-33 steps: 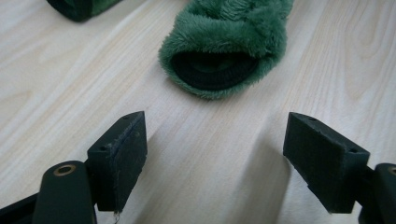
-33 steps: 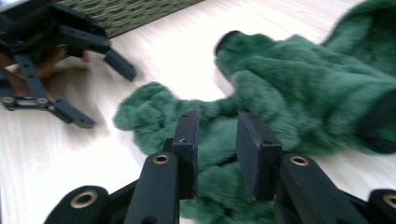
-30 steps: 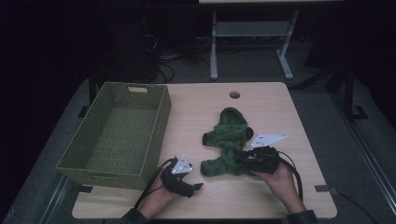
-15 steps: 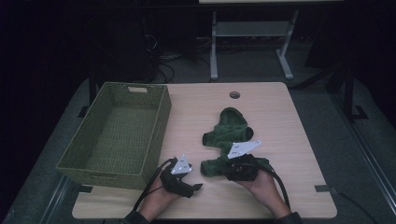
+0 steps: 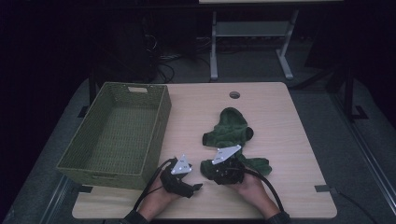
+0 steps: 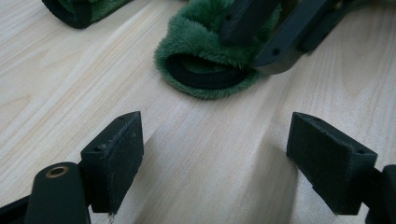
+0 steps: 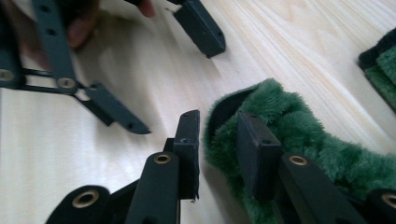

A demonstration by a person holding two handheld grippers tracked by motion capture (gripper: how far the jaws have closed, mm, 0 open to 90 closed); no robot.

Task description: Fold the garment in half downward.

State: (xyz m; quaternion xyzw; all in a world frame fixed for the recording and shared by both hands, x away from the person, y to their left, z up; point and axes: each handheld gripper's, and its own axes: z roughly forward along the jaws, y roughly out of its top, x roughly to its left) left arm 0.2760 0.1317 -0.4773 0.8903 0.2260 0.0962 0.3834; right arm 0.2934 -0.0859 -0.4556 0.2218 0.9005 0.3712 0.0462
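The green plush garment (image 5: 231, 133) lies right of centre on the bench (image 5: 289, 126); its near cuff is pinched in the right claw (image 7: 217, 149). The left claw (image 6: 212, 154) is held spread and empty just beside it. A lift toward the basket (image 5: 116, 135) is judged to be needed next.

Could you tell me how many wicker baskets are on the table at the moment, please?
1. The green wicker basket stands open on the left side of the table, beside the left tongs. None seems hidden.

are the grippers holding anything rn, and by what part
The right gripper pinches the green fleece garment at a sleeve's cuff edge. The left gripper holds nothing.
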